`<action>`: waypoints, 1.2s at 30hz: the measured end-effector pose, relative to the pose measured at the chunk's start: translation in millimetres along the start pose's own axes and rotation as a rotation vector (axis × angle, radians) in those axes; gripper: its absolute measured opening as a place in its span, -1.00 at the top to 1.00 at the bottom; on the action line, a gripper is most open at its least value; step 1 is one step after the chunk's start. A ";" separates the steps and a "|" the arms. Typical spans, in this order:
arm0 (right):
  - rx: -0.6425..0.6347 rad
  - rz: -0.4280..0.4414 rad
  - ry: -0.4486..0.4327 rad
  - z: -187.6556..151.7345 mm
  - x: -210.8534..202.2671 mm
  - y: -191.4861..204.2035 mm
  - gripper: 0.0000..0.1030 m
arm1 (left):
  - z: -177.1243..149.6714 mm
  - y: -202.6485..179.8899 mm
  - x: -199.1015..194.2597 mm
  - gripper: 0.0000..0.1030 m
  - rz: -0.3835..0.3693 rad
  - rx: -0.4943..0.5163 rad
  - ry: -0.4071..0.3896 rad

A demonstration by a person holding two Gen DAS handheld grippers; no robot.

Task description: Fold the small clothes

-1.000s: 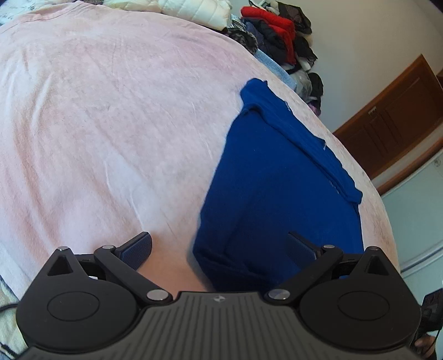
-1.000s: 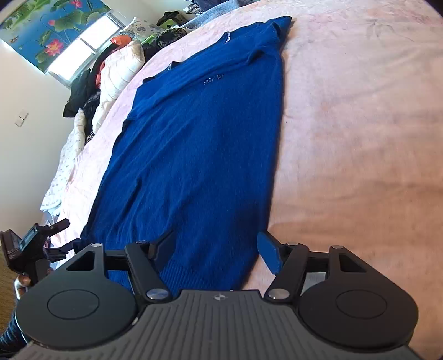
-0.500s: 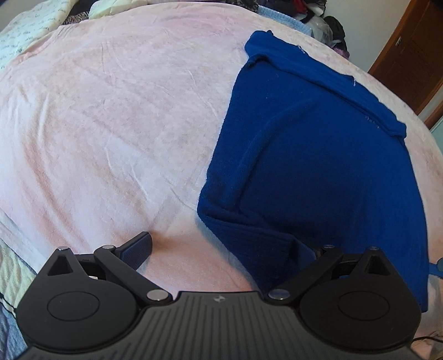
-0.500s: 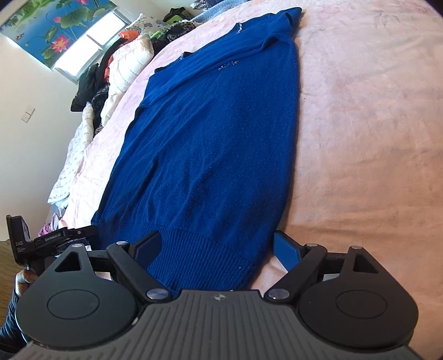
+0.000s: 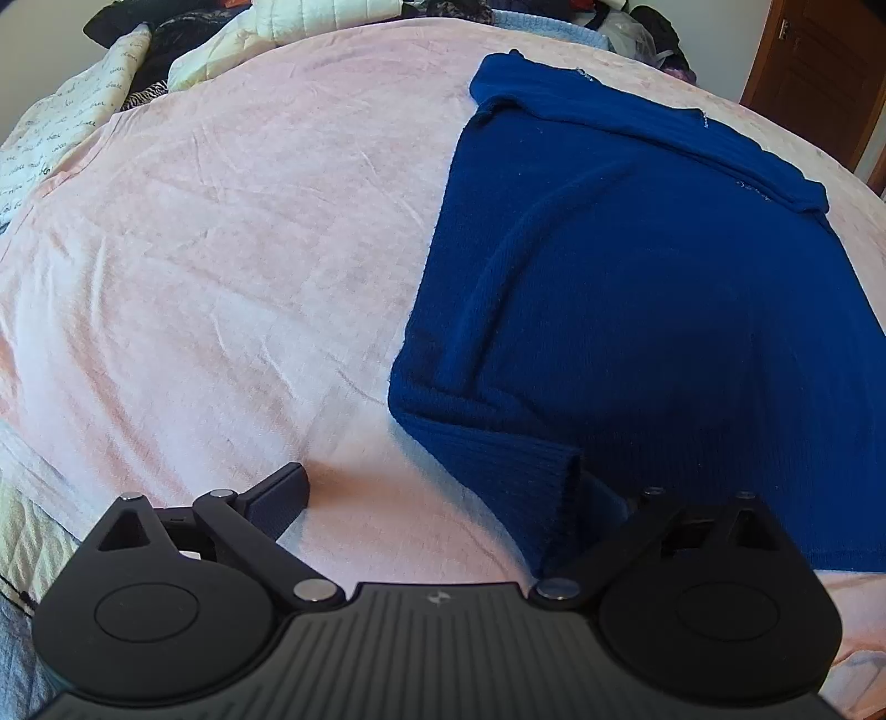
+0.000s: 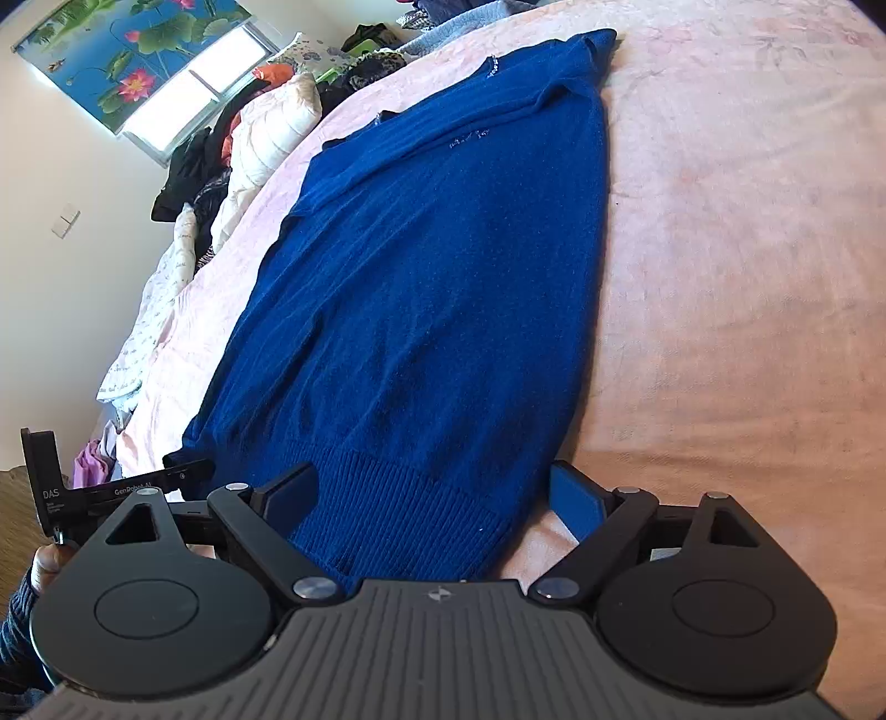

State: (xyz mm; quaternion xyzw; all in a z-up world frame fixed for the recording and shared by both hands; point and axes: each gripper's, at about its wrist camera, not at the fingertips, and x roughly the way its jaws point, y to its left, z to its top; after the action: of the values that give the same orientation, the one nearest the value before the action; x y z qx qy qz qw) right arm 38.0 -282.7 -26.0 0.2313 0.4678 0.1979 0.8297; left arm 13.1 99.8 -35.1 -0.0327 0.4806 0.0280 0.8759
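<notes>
Where sweater point(image 6: 432, 310) ends; bare blanket point(image 6: 747, 277)

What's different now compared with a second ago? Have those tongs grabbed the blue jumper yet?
Both tongs moved in on the blue jumper's ribbed hem: left tongs at one corner, right tongs at the other. Both remain open, nothing gripped. The jumper stays flat on the pink blanket.

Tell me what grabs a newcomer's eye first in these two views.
The blue knit sweater dominates, spread flat along the pink bedspread, sleeve folded across its body. Both grippers sit open at its ribbed hem: the right gripper straddles one corner, the left gripper straddles the other corner. A heap of clothes lines the far side under a lotus-print blind.
</notes>
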 end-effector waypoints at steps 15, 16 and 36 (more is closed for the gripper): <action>0.193 0.084 -0.054 -7.4 -13.5 -23.8 -0.75 | 0.1 21.0 -13.3 0.72 -0.120 -0.098 -0.020; 0.233 0.101 -0.056 -8.6 -14.8 -30.0 -0.74 | 0.1 25.5 -12.8 0.77 -0.139 -0.121 -0.017; 0.497 0.328 0.152 -37.0 29.5 -42.3 0.65 | 5.0 68.2 4.3 0.87 -0.330 -0.363 0.101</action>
State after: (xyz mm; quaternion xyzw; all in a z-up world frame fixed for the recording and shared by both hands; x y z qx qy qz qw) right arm 24.8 -293.7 -87.1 0.4840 0.5190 0.2253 0.6675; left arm 14.1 168.3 -38.1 -0.2689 0.4991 -0.0312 0.8232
